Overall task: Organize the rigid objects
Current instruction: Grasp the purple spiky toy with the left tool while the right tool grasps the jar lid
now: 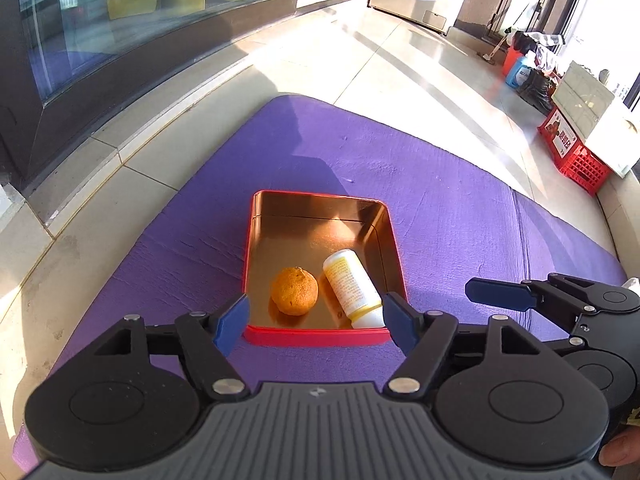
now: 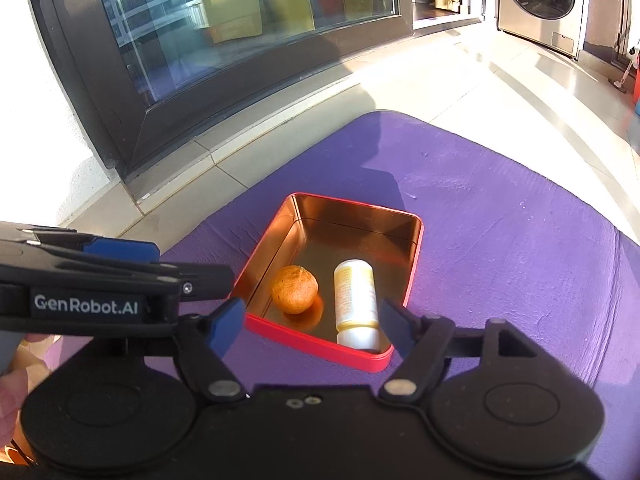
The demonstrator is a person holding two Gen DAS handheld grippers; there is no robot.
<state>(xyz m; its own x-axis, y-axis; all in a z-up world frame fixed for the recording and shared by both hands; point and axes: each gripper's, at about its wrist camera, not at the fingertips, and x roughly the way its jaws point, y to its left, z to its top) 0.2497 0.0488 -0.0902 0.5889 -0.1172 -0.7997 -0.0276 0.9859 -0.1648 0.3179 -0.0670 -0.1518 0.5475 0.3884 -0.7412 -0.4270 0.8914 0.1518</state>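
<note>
From where I sit, both of the task's things already lie inside the red tin (image 1: pixel 320 337) on the purple mat (image 1: pixel 460 208): the orange (image 1: pixel 295 290) toward the tin's left side and the white bottle (image 1: pixel 352 288) just beside it on the right, apart from the fruit as far as I can tell. The bottle lies on its side, its long axis running roughly away from me, with its near end by the tin's near wall. The tin sits straight ahead of and below my left gripper (image 1: pixel 316 320), while from my right gripper (image 2: pixel 314 326) it lies ahead and turned a little (its near corner points at me). The two grippers hang close side by side, so neither is clearly nearer. Both stand well open with nothing between the blue pads (image 1: pixel 232 326); they touch neither the tin nor its contents. I judge the sorting here done, with no loose piece on the mat in view.
</note>
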